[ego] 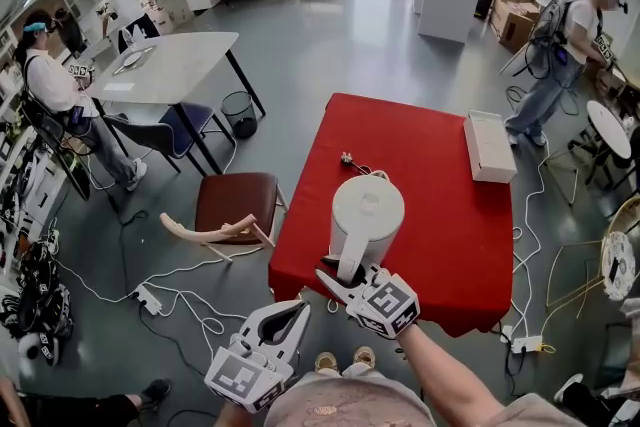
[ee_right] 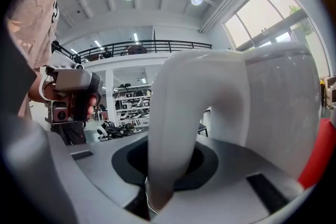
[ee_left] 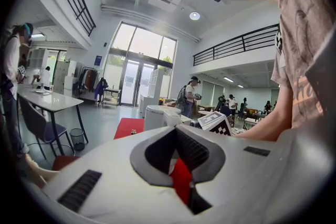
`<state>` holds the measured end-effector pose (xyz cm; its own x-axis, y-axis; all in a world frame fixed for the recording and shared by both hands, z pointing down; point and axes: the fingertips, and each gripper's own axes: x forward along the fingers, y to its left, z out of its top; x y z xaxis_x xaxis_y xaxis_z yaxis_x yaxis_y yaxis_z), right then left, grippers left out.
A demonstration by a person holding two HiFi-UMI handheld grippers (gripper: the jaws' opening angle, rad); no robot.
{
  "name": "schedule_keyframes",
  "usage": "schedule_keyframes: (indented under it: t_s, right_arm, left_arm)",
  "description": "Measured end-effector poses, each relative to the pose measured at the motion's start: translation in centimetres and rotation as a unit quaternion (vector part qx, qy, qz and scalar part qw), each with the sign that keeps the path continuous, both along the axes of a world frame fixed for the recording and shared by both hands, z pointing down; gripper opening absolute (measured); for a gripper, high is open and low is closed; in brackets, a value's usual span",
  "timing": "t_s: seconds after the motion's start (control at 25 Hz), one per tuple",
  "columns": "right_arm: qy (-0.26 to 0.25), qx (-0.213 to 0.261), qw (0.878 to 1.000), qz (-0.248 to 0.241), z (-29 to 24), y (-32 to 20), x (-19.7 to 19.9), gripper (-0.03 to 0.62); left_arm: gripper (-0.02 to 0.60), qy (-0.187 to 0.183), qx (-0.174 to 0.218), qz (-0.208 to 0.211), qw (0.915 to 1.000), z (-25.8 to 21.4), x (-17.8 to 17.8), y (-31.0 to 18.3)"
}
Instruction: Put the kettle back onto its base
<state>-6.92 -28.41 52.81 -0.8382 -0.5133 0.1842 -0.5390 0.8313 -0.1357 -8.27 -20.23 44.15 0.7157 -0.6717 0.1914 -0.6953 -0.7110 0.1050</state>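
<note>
Head view: right gripper (ego: 345,275) clamps the near-side handle (ee_right: 173,128) of the upright kettle (ego: 366,213), mid red table (ego: 450,245), w/ base unseen, prob. under it by the plug (ego: 348,157) just beyond, so right is nearer; left gripper (ego: 288,313) gapes empty, near-left.

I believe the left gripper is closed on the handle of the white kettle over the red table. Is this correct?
Not the left: the right gripper is closed on the handle of the white kettle over the red table. The right gripper view shows the handle between its jaws; the left gripper is empty.
</note>
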Motion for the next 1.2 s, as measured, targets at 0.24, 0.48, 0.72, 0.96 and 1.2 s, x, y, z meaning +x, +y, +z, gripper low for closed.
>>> schedule_keyframes:
  t_s: [0.24, 0.48, 0.72, 0.96, 1.2]
  right_arm:
    - [0.016, 0.011, 1.000, 0.000, 0.6, 0.9, -0.2, 0.091]
    - [0.024, 0.019, 1.000, 0.004, 1.1, 1.5, -0.6, 0.089]
    - [0.028, 0.008, 1.000, 0.003, 2.0, 1.5, -0.7, 0.089]
    - [0.031, 0.016, 0.999, -0.001, 2.1, 1.4, -0.9, 0.104]
    - [0.032, 0.018, 0.999, 0.012, 1.9, 1.1, -0.8, 0.120]
  left_arm:
    - [-0.003, -0.001, -0.004, 0.003, 1.0000, 0.2, 0.4, 0.4]
    - [-0.003, -0.001, -0.002, 0.004, 1.0000, 0.2, 0.6, 0.7]
    - [-0.003, -0.004, -0.005, 0.002, 1.0000, 0.0, 0.7, 0.9]
    - [-0.003, -0.003, -0.004, 0.001, 1.0000, 0.1, 0.5, 1.1]
    - [-0.003, -0.002, -0.002, -0.002, 1.0000, -0.1, 0.4, 1.3]
